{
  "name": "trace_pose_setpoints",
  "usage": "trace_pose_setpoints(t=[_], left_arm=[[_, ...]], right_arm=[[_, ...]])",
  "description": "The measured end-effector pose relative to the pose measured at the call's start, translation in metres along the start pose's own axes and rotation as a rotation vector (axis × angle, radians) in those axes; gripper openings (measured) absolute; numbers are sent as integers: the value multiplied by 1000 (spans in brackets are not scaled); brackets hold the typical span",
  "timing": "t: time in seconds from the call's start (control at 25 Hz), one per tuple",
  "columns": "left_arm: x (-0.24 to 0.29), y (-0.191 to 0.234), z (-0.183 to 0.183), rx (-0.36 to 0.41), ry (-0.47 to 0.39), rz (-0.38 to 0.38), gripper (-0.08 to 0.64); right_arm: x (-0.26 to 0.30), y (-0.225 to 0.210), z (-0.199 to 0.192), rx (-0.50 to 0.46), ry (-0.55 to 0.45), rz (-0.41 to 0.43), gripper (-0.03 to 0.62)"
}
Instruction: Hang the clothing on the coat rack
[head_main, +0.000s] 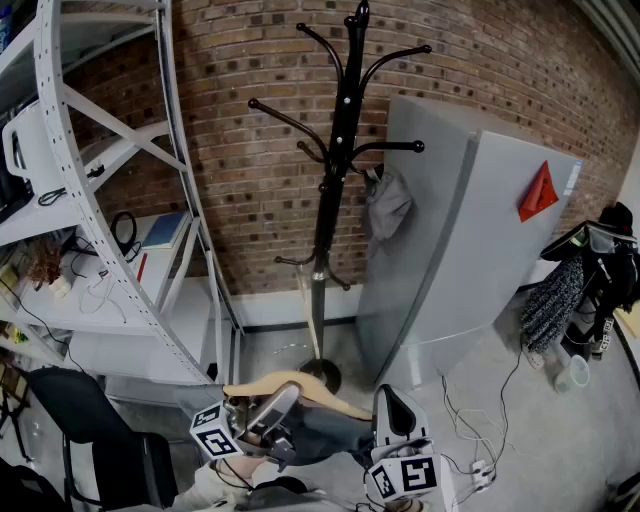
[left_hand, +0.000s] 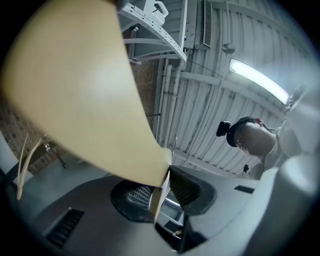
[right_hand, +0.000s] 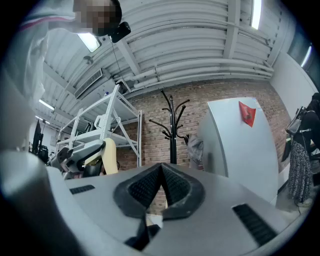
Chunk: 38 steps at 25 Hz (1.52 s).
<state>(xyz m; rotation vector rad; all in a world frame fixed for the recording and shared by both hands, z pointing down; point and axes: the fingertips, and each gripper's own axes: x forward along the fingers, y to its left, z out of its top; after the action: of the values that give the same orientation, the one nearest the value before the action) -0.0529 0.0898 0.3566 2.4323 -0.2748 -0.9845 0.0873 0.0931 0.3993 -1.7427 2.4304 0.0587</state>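
Observation:
A black coat rack (head_main: 340, 130) stands against the brick wall, with a grey garment (head_main: 386, 206) hanging on one of its right hooks. At the bottom of the head view my left gripper (head_main: 283, 398) is shut on a tan wooden hanger (head_main: 300, 384), and dark clothing (head_main: 325, 436) hangs below it. In the left gripper view the hanger (left_hand: 85, 95) fills the frame, its edge pinched between the pads. My right gripper (head_main: 393, 402) is beside it on the right, shut with nothing between its pads (right_hand: 172, 185). The rack (right_hand: 172, 131) is straight ahead of it.
A tall grey cabinet (head_main: 470, 240) with a red triangle stands right of the rack. White metal shelving (head_main: 110, 180) fills the left side, with a black chair (head_main: 90, 430) below it. Cables (head_main: 480, 460) lie on the floor at right, near hanging items (head_main: 560, 300).

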Motion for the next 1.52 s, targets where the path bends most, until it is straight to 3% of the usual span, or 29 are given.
trace_pose_setpoints(t=[0.28, 0.6, 0.96, 1.52], left_arm=[[8, 20, 6, -5, 1, -7, 95], [26, 68, 27, -8, 0, -10, 95], [52, 117, 58, -24, 31, -51, 95], [74, 167, 85, -59, 65, -95, 95]], right_arm=[[15, -7, -5, -17, -24, -14, 21], [70, -25, -14, -20, -13, -30, 21], [130, -39, -15, -27, -3, -93, 21], [178, -50, -17, -59, -22, -193, 21]])
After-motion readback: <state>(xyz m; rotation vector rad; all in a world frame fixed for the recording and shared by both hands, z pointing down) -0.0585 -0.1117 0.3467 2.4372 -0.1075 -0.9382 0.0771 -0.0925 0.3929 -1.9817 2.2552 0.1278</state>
